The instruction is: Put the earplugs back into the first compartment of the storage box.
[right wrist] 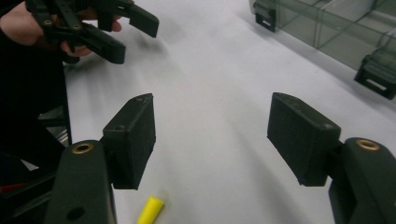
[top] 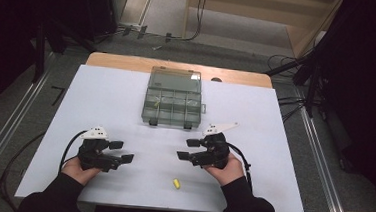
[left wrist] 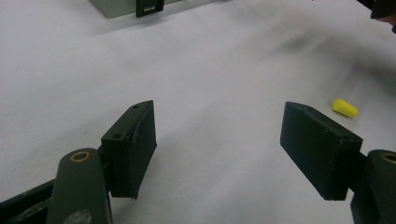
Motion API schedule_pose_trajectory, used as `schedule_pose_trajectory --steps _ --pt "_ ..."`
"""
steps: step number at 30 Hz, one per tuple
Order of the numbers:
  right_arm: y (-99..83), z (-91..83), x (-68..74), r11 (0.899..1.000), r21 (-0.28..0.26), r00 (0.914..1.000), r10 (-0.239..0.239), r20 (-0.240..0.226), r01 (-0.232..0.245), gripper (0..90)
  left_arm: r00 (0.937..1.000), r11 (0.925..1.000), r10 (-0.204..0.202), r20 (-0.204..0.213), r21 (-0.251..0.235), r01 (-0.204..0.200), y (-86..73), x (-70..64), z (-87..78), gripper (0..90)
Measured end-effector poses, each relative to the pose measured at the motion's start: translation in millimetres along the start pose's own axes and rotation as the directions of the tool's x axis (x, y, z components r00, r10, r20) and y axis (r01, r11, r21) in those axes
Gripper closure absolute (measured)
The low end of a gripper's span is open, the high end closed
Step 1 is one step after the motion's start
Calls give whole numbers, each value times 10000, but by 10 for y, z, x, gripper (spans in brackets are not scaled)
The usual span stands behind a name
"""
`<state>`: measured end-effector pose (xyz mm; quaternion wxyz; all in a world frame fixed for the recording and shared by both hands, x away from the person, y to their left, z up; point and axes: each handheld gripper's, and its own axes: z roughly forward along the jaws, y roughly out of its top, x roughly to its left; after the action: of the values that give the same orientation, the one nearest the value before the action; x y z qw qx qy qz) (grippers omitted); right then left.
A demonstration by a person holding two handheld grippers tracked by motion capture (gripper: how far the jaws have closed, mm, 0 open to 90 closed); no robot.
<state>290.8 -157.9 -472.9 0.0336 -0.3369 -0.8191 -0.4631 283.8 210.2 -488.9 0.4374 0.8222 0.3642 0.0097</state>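
Note:
A small yellow foam plug (top: pixel 175 184) lies on the white table sheet (top: pixel 106 95) near the front edge, between my two hands. It lies just beyond my right-hand jaw as the yellow plug (left wrist: pixel 344 108) in the left gripper view, and low between the jaws as the yellow plug (right wrist: pixel 150 210) in the right gripper view. My left gripper (top: pixel 121 151) (left wrist: pixel 219 140) is open and empty, pointing right. My right gripper (top: pixel 187 149) (right wrist: pixel 212 135) is open and empty, pointing left. A clear grey compartment box (top: pixel 172 97) stands open at the middle back.
One compartment of the box holds a small yellow piece (top: pixel 157 105). The box's latches (right wrist: pixel 376 79) face the front. The other hand's gripper (right wrist: pixel 135 37) is at the top left of the right gripper view. Cables and metal rails run on the floor around the table.

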Motion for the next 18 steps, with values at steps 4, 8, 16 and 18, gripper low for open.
schedule_pose_trajectory --steps 4,8,16,18 --pt "-37 6 64 9999 10 9998 -166 -118 166 312 10000 10000 19 -6 -12 -19 -1 -2 1 267" --pt "-82 44 150 9988 276 9991 -414 45 413 333 10000 10000 20 -10 11 -20 -2 0 -1 267" --pt "-201 100 194 9973 644 9994 -338 -50 340 348 10000 10000 3 11 -17 -3 -4 -2 -2 267" --pt "-238 114 196 9974 649 9995 -306 -36 308 349 10000 10000 -12 8 -25 12 -4 -2 -3 267"
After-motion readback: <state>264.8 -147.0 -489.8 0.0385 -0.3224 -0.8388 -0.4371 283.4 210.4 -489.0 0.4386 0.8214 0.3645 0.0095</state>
